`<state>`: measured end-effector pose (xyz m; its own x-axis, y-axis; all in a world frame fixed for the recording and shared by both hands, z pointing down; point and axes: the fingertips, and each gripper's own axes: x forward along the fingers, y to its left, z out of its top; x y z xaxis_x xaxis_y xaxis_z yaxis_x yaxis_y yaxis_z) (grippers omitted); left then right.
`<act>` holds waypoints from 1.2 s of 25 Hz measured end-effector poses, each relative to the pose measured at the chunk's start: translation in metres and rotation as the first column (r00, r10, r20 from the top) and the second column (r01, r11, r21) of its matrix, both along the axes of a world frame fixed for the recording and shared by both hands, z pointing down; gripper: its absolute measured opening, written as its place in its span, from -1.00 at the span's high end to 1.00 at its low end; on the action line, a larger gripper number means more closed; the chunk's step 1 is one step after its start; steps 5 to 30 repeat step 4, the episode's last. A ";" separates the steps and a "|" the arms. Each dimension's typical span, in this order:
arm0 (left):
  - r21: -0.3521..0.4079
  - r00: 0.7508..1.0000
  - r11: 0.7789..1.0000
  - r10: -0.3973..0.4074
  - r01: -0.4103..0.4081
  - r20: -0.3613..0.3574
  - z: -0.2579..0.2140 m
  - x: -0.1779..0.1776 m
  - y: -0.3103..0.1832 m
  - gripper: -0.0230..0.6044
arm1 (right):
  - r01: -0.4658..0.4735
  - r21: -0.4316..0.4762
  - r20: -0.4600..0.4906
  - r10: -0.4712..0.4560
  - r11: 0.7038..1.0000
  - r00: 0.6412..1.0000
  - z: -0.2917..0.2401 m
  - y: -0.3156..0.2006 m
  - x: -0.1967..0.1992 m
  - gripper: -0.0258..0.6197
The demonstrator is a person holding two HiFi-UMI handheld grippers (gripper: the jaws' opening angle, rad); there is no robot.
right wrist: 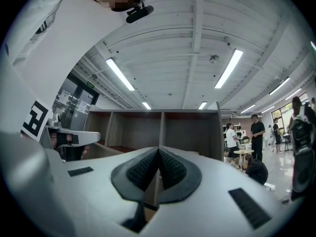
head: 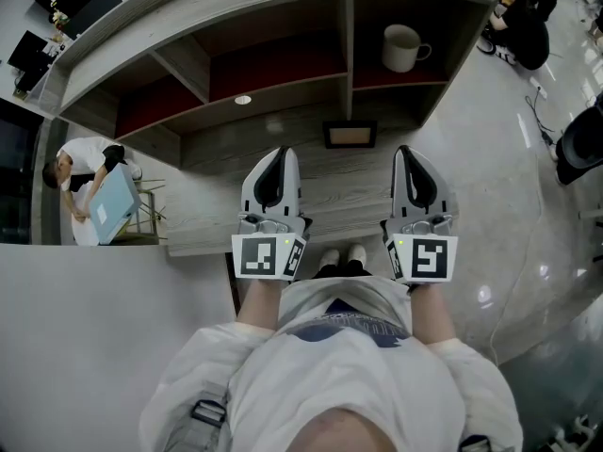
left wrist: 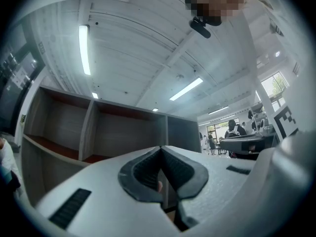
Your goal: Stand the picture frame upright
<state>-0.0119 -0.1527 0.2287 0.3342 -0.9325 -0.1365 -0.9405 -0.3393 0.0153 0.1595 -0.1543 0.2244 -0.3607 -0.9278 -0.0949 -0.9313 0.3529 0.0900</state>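
Observation:
The dark picture frame (head: 350, 136) lies flat on the wooden desk surface (head: 217, 219), close to the back wall of the shelf unit (head: 264, 64). My left gripper (head: 281, 153) hovers over the desk to the frame's lower left, shut and empty. My right gripper (head: 407, 151) is level with it at the frame's lower right, also shut with nothing in it. Neither touches the frame. In the left gripper view the black pads (left wrist: 148, 174) meet in front of the shelf cubbies (left wrist: 118, 132). In the right gripper view the pads (right wrist: 170, 169) are pressed together too.
A white mug (head: 403, 47) stands in the upper right cubby. A person in white (head: 85, 163) bends over a light blue panel (head: 111, 205) at the left. Other people and a small table (right wrist: 244, 154) are off to the right on the glossy floor.

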 end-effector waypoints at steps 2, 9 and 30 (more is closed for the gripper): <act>-0.004 1.000 1.000 -0.007 0.007 -0.004 0.001 -0.003 -0.001 0.91 | 0.002 0.007 -0.011 -0.002 1.000 1.000 -0.001 -0.001 0.000 0.93; -0.005 1.000 1.000 -0.013 0.013 -0.005 0.002 -0.006 -0.003 0.91 | 0.003 0.009 -0.018 -0.003 1.000 1.000 -0.001 -0.002 -0.001 0.92; -0.005 1.000 1.000 -0.013 0.013 -0.005 0.002 -0.006 -0.003 0.91 | 0.003 0.009 -0.018 -0.003 1.000 1.000 -0.001 -0.002 -0.001 0.92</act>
